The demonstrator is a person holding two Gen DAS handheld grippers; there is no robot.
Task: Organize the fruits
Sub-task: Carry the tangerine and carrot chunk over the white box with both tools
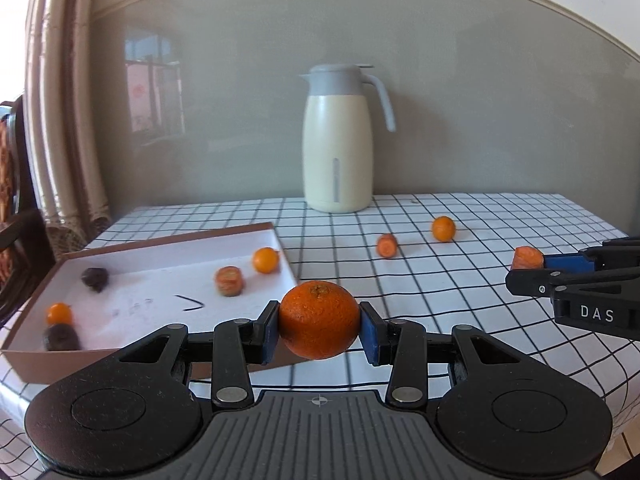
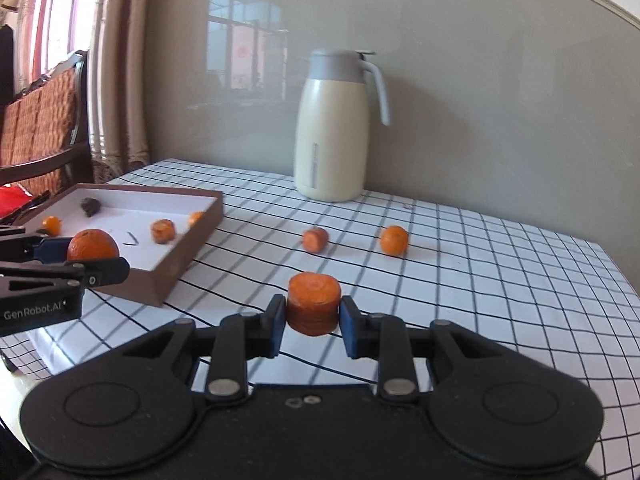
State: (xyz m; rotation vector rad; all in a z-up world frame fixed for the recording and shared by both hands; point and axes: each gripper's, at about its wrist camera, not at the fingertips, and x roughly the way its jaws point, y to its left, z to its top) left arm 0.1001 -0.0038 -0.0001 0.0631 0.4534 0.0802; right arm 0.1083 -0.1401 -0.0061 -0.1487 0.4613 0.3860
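Over the bench (image 2: 480,264), both jaws pinching produce: sorting about half done.
Left gripper (image 1: 319,326) holds a mandarin (image 1: 319,320), right gripper (image 2: 313,312) a carrot chunk (image 2: 313,304); several pieces sit in the tray (image 2: 188,240), two lie loose.

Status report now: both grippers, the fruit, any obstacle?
Left gripper shut on orange. Right gripper shut on carrot piece. Box near, nothing blocking.

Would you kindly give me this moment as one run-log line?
left gripper: shut on orange | right gripper: shut on carrot chunk | box: holds fruit | cloth: one orange, one chunk loose
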